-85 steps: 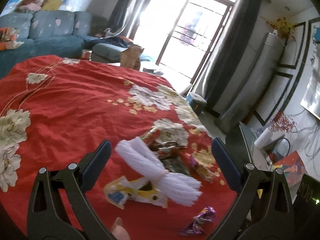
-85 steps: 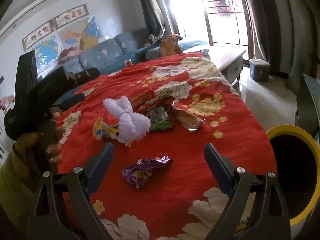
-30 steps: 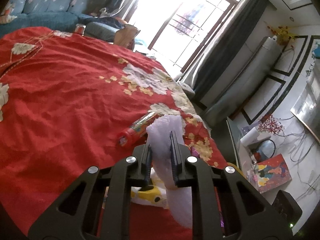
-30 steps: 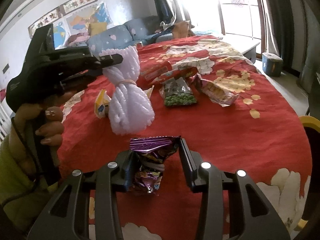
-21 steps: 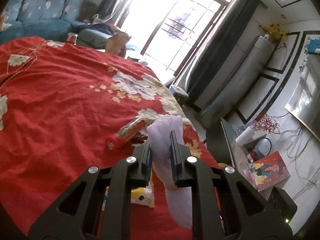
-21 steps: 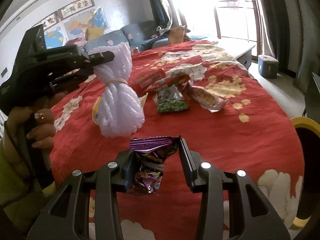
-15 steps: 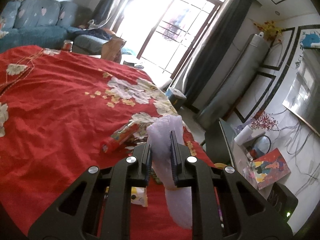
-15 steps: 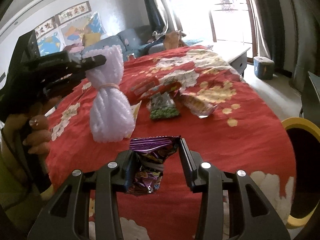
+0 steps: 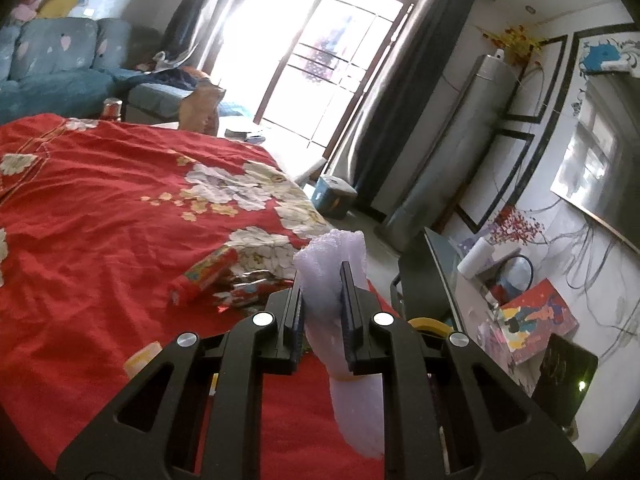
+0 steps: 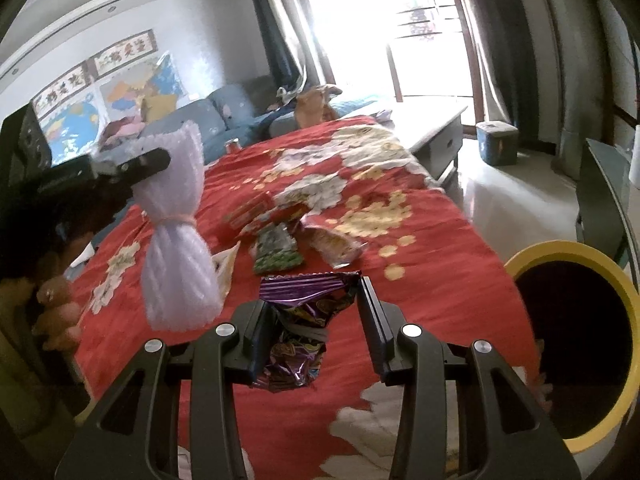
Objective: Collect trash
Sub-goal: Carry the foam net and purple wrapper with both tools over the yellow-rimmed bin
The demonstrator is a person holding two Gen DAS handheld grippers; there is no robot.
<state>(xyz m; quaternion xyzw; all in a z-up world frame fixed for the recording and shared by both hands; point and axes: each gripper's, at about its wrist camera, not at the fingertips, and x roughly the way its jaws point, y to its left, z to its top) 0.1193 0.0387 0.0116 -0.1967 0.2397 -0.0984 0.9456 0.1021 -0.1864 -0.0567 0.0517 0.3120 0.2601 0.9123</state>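
Observation:
My left gripper point(image 9: 322, 280) is shut on a white foam-net bundle point(image 9: 332, 268), tied at its middle, which hangs clear above the red flowered cloth point(image 9: 100, 220). The right wrist view shows that bundle point(image 10: 176, 240) dangling from the left gripper point(image 10: 160, 160) at the left. My right gripper point(image 10: 312, 296) is shut on a crumpled purple foil wrapper point(image 10: 304, 312), lifted off the cloth. A yellow-rimmed black bin point(image 10: 576, 328) stands at the right, beside the table's edge. On the cloth lie a green pea packet point(image 10: 276, 252), a red packet point(image 10: 248, 212) and a clear wrapper point(image 10: 332, 244).
A yellow-white carton point(image 9: 140, 360) lies near the left gripper, a red packet point(image 9: 204, 276) ahead of it. A blue sofa point(image 9: 60, 76), a low grey table point(image 10: 436, 132), a blue box point(image 10: 498, 142) on the floor and a dark chair point(image 9: 424, 276) surround the table.
Both grippers have risen with their loads and swung toward the table's right edge. The yellow-rimmed bin now fills more of the right wrist view.

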